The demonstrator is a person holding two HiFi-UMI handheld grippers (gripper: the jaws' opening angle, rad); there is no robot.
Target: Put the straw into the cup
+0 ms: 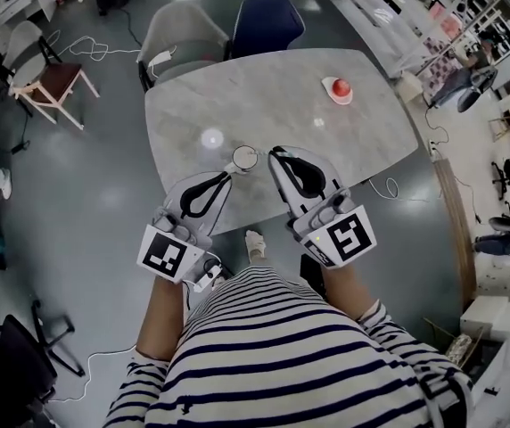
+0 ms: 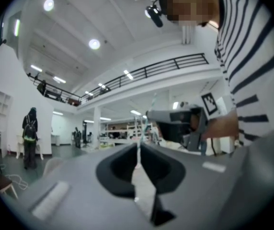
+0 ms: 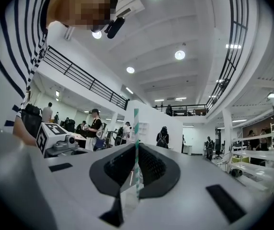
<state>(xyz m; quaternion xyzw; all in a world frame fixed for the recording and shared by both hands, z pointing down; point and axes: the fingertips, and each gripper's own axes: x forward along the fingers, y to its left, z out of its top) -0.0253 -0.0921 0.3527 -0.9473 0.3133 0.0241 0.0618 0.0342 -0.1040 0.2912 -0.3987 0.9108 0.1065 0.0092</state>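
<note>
In the head view a small clear cup [image 1: 244,158] shows as a round rim above the near edge of the marble table [image 1: 273,105]. My left gripper [image 1: 229,173] has its tips at that rim. In the left gripper view its jaws [image 2: 138,150] are shut on a thin pale wall, which looks like the cup's side. My right gripper [image 1: 275,152] sits just right of the cup. In the right gripper view a green-and-white striped straw [image 3: 136,128] stands upright, with the right gripper [image 3: 136,150] shut on it. Both grippers tilt upward.
A red object on a small white dish [image 1: 337,88] lies at the table's far right. A grey chair [image 1: 179,34] and a blue chair [image 1: 268,20] stand behind the table. Cables run across the floor on both sides. People stand in the hall's background.
</note>
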